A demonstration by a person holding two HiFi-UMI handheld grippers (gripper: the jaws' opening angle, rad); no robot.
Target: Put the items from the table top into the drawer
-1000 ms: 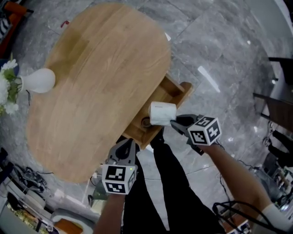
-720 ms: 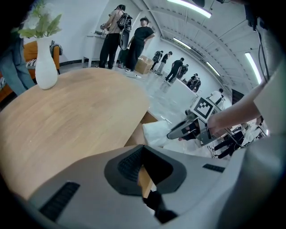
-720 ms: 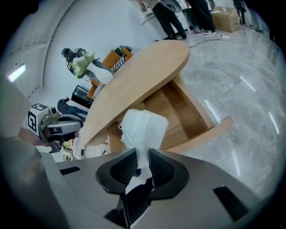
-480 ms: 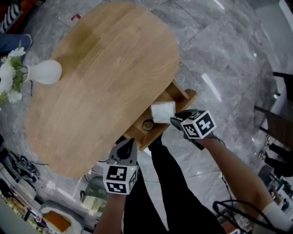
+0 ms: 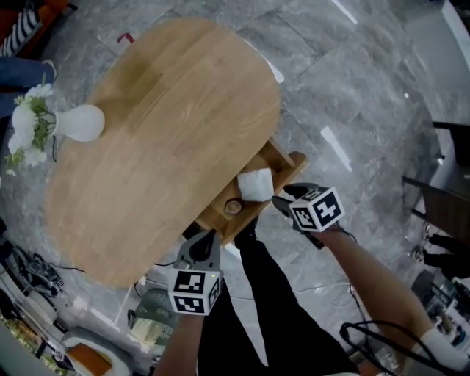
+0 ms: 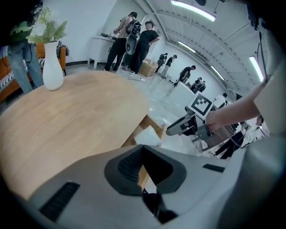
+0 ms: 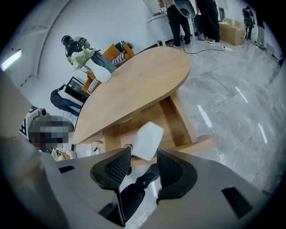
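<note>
Though perhaps loose, roll (image 5: 257, 184) in drawer (image 5: 296, 161).

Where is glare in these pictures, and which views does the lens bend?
Head view: white glare streaks on the grey marble floor; the oval wooden table looks sharp. Left gripper view: the ceiling light strips blow out. Both gripper views: fisheye bending, dark corners.
</note>
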